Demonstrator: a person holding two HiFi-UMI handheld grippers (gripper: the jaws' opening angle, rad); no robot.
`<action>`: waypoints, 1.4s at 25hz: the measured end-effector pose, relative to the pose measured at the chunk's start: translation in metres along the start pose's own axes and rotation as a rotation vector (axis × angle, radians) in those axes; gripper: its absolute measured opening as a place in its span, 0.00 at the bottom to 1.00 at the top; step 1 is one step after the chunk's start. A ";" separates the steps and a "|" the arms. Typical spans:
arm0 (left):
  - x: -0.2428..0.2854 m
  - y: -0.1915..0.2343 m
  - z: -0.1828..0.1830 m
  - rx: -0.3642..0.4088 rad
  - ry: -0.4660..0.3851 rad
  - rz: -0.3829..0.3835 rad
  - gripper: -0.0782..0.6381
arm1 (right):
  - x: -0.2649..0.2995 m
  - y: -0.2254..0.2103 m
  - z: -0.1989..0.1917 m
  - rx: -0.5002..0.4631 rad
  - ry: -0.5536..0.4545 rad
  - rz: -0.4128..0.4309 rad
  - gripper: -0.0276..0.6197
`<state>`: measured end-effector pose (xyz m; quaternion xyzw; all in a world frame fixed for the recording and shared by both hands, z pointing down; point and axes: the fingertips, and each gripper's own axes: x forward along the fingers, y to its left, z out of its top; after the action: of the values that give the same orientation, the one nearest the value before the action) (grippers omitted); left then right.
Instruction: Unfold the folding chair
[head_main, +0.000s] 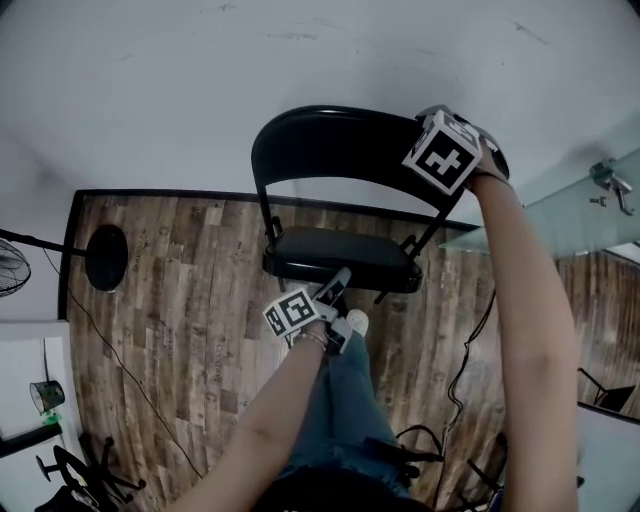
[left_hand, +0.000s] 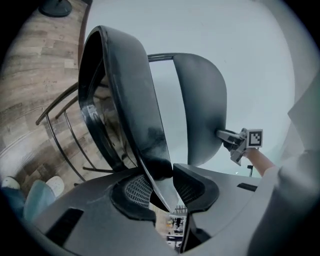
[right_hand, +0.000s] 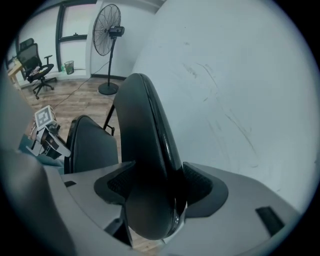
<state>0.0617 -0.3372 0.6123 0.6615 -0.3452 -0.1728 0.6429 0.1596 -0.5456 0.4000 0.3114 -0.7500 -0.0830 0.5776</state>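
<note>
The black folding chair (head_main: 340, 150) stands on the wood floor (head_main: 180, 290), its backrest close to the white wall (head_main: 300, 60). The left gripper (head_main: 336, 284) pinches the seat's front edge; the right gripper (right_hand: 155, 187) clamps the backrest's top corner. Bare floor lies open on the left, up to a round fan base (head_main: 105, 256).

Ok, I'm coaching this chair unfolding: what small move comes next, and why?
Probably press the front edge of the seat slightly down with the left tongs, which grip it, while the right tongs, clamped on the backrest top, steady it; the seat looks nearly level.
</note>
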 end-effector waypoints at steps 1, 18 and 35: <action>-0.009 0.005 -0.008 -0.013 0.020 0.000 0.27 | -0.002 0.008 -0.002 0.014 0.018 -0.005 0.49; -0.086 0.068 -0.088 -0.120 0.127 0.019 0.30 | -0.017 0.067 -0.017 0.020 0.084 -0.068 0.53; -0.120 0.135 -0.137 -0.184 0.219 0.035 0.35 | 0.015 0.091 -0.036 0.063 0.084 -0.002 0.55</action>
<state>0.0384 -0.1467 0.7328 0.6086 -0.2672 -0.1191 0.7375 0.1569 -0.4740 0.4680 0.3334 -0.7270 -0.0469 0.5983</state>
